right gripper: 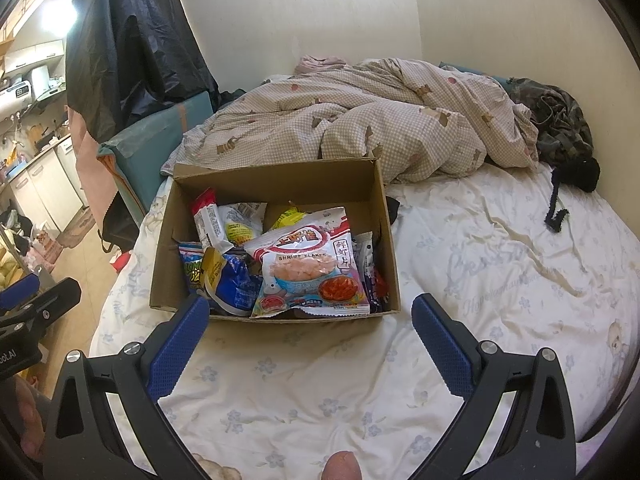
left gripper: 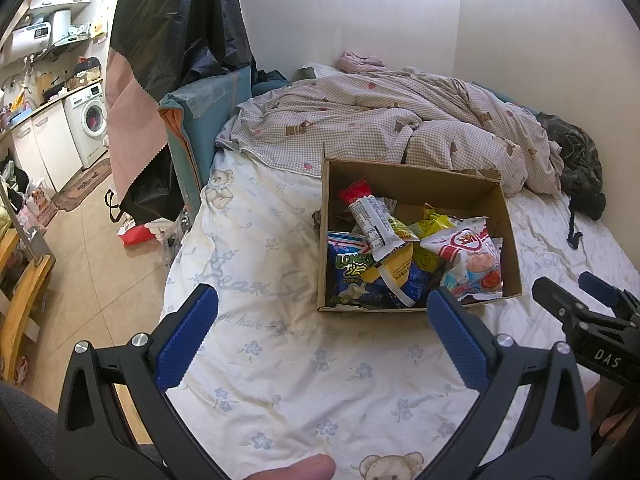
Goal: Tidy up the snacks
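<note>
An open cardboard box [left gripper: 416,184] [right gripper: 280,184] sits on the white flowered bed sheet [left gripper: 288,360]. It holds several snack packs: a shrimp flakes bag [right gripper: 308,268] [left gripper: 472,252] on top at the right, a blue chip bag [left gripper: 352,268] at the left, and a red-and-white bar wrapper [left gripper: 372,220] leaning at the back. My left gripper [left gripper: 323,294] hovers open in front of the box's near left corner, holding nothing. Open and empty as well, my right gripper [right gripper: 311,304] stands just before the box's near wall. Each gripper shows in the other's view: right gripper [left gripper: 572,284], left gripper [right gripper: 40,290].
A crumpled checked quilt [left gripper: 380,120] lies right behind the box. A camouflage garment [left gripper: 576,156] is heaped at the far right by the wall. A teal board [left gripper: 204,120] and hanging dark clothes stand at the bed's left. Beyond is tiled floor with a washing machine [left gripper: 90,120].
</note>
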Motion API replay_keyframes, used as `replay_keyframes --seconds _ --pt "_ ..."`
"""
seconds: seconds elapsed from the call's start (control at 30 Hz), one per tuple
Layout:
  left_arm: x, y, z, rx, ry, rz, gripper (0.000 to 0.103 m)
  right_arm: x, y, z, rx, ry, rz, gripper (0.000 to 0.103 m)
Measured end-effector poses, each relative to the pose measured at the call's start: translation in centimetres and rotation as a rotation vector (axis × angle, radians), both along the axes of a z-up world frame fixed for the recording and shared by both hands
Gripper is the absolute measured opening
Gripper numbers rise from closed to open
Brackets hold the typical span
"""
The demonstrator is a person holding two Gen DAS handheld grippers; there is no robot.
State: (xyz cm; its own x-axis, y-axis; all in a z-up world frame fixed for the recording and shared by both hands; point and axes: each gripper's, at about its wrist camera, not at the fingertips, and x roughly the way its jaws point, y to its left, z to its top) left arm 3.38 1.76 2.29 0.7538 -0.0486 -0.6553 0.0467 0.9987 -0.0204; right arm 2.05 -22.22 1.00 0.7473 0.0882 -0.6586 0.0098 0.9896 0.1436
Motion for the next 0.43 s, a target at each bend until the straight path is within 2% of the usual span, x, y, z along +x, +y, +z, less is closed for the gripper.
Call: replay_keyframes --seconds 0.43 --pt "-0.23 -0.36 0.05 -0.008 0.005 0.0 0.103 0.02 0.12 -0.01 -0.005 0.001 0.002 0.103"
